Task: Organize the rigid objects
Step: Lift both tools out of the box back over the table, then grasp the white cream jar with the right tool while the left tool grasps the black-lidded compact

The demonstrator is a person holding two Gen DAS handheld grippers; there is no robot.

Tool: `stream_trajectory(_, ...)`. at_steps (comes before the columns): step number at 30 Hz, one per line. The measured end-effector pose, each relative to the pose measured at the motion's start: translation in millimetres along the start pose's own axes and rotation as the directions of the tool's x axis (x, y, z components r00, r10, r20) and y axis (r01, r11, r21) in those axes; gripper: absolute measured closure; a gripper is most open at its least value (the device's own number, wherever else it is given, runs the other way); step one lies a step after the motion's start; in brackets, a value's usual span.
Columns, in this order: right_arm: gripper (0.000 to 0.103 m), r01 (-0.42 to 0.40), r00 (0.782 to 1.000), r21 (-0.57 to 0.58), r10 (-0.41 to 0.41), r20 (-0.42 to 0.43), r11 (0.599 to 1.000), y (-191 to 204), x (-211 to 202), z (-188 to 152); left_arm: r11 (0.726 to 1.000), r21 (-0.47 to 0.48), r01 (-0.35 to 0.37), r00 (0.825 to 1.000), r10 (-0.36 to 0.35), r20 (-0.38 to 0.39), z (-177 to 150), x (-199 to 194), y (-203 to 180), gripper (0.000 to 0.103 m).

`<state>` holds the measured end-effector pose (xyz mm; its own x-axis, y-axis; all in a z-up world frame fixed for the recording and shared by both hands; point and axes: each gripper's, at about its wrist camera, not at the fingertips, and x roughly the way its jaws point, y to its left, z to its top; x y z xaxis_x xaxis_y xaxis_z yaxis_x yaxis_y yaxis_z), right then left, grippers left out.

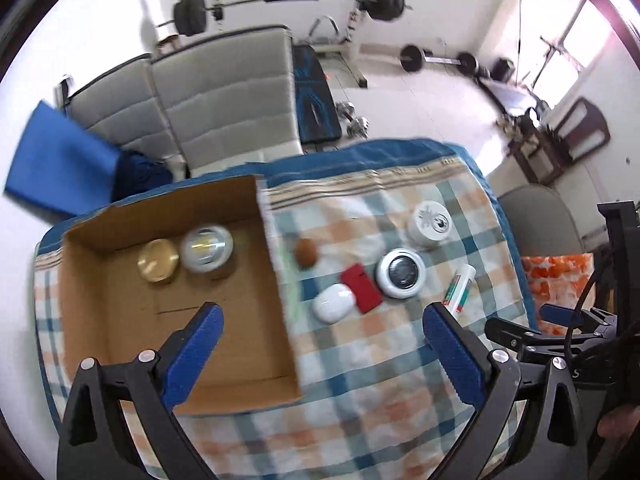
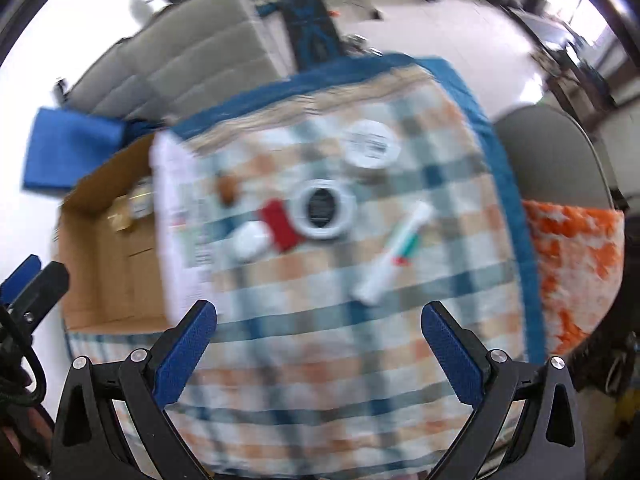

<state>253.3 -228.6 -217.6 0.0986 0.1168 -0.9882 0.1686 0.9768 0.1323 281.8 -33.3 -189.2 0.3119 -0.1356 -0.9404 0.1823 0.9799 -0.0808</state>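
Home gym room: barbell rack [image 1: 288,0] by the far wall, grey padded chairs [image 1: 192,96] behind a table with a checked cloth [image 1: 360,352].

Cardboard box [image 1: 276,292] sits open on the table's left part, 2 items inside, touching side by side: a gold-lidded jar [image 1: 157,263] and a clear domed lid or jar [image 1: 207,249].

6 items loose on the cloth right of the box: brown egg-shaped thing [image 1: 306,252], white oval case [image 1: 334,308], red card-like box [image 1: 361,288] touching both the case and a round white-rimmed tin [image 1: 401,273], white lidded jar [image 1: 430,224] beyond it, white tube with green and red print [image 1: 460,286] furthest right.

Left tongs [image 1: 320,318] spread wide, holding nothing, hovering over the box edge and cloth. Right tongs [image 2: 319,316] also spread wide, empty, above bare cloth near the tube; that view is blurred.
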Motion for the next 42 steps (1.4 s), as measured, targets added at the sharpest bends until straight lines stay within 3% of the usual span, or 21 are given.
stream_trajectory(4,0.000,0.006,0.999,0.047,-0.004,-0.043,0.999,-58.3,26.1,20.1,1.000,0.018,-0.005,0.999,0.006,-0.037,15.9,34.8,-29.8,0.001)
stream_trajectory(11,0.000,0.001,0.998,0.071,0.003,-0.056,0.997,-100.5,64.2,66.3,0.997,-0.073,-0.006,0.993,-0.003,-0.117,43.4,97.7,-37.2,0.001)
stream_trajectory(18,0.001,-0.054,0.996,0.015,0.055,-0.070,0.998,-77.9,115.7,131.9,0.984,-0.153,-0.087,0.985,0.063,-0.160,62.1,137.0,-21.3,0.001)
stream_trajectory(22,0.021,-0.007,0.989,-0.060,-0.002,-0.150,0.998,-49.1,165.5,160.7,0.977,-0.175,-0.124,0.978,0.090,-0.188,65.8,151.7,-13.4,0.001)
stream_trajectory(23,0.031,-0.003,0.986,-0.067,-0.008,-0.168,0.998,-46.1,174.3,163.5,0.976,-0.176,-0.132,0.976,0.097,-0.195,66.0,155.3,-12.1,0.001)
stream_trajectory(25,0.033,0.036,0.980,-0.084,-0.051,-0.195,0.996,-42.1,190.9,166.9,0.975,-0.175,-0.137,0.974,0.100,-0.202,64.8,159.4,-12.2,0.001)
stream_trajectory(28,0.033,0.022,0.981,-0.075,-0.036,-0.189,0.997,-46.9,193.0,167.7,0.977,-0.173,-0.126,0.974,0.088,-0.210,64.3,162.4,-17.0,0.001)
stream_trajectory(34,0.033,0.049,0.978,-0.067,-0.061,-0.201,0.997,-88.8,174.0,156.0,0.991,-0.130,-0.030,0.970,-0.003,-0.244,52.5,169.4,-48.5,0.001)
stream_trajectory(42,0.033,0.059,0.972,0.020,-0.053,-0.229,0.998,-153.3,166.1,120.8,0.997,-0.069,0.024,0.931,-0.047,-0.362,32.0,224.8,-84.1,0.001)
